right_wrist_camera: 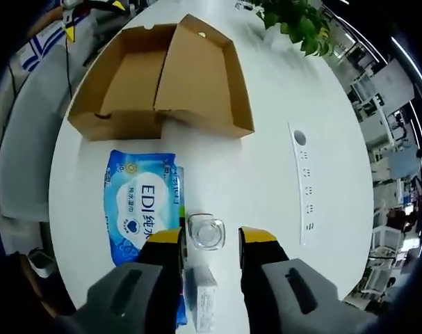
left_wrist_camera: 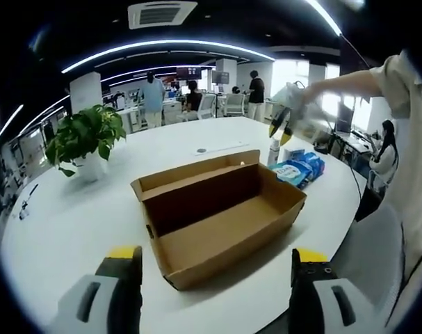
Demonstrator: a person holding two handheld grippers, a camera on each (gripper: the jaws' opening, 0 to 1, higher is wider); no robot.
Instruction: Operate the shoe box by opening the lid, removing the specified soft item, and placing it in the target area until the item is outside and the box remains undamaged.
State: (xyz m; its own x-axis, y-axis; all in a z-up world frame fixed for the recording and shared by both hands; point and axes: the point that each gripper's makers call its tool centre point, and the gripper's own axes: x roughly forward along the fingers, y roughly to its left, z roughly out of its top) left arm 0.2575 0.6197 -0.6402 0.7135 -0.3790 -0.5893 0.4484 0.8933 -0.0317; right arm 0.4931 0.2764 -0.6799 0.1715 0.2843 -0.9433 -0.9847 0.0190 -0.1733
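Observation:
The brown cardboard shoe box [left_wrist_camera: 217,216] lies open on the white table with its lid folded back, and its inside looks bare. From above I see the same box [right_wrist_camera: 162,76] near the table's edge. A blue soft pack of wipes [right_wrist_camera: 144,202] lies flat on the table beside it, the same pack [left_wrist_camera: 301,167] showing right of the box. My left gripper [left_wrist_camera: 216,259] is open just short of the box's near wall. My right gripper [right_wrist_camera: 211,238] is open with nothing gripped, high over the table, above a clear bottle [right_wrist_camera: 206,232]. That right gripper [left_wrist_camera: 283,125] hangs over the bottle [left_wrist_camera: 273,149].
A potted plant [left_wrist_camera: 85,139] stands at the left of the round white table [left_wrist_camera: 71,223]. A socket strip [right_wrist_camera: 304,184] is set into the tabletop. A small white box [right_wrist_camera: 200,292] lies by the wipes. People and desks fill the room behind.

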